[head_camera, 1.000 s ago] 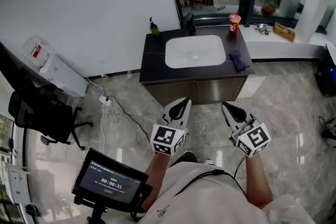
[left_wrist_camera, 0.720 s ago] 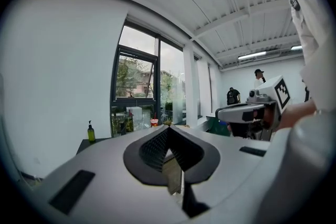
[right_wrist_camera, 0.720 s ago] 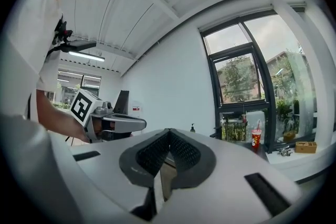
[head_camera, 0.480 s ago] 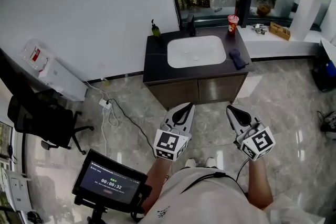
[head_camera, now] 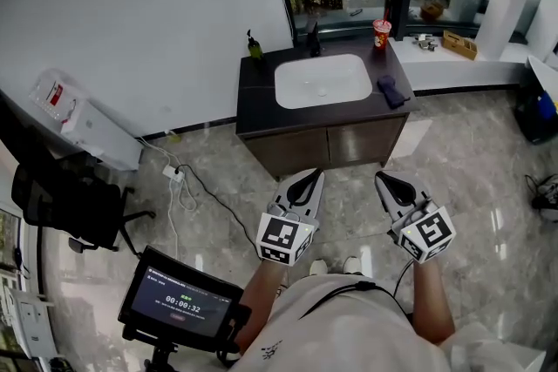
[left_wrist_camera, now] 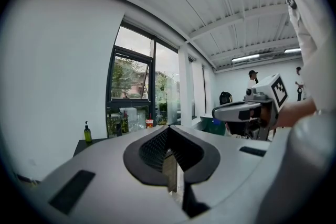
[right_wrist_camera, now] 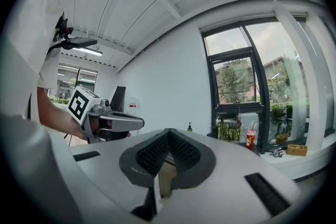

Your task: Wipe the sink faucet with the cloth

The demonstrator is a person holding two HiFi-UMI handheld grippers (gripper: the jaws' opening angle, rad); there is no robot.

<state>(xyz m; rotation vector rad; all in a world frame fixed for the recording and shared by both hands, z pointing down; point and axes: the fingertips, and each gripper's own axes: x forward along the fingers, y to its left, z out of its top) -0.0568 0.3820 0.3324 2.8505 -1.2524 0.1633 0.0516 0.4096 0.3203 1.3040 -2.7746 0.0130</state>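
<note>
Cloth (head_camera: 391, 91) shows only in head view — left gripper (head_camera: 312, 177) and right gripper (head_camera: 382, 180) jaws closed, empty.

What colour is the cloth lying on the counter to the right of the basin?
The cloth is dark purple-blue. The head view shows it best.

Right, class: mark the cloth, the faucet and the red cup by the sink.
cloth (head_camera: 391, 90), head view, middle of its dark folded surface.
faucet (head_camera: 313, 40), head view, its dark upright body.
red cup (head_camera: 381, 33), head view, its side wall.
</note>
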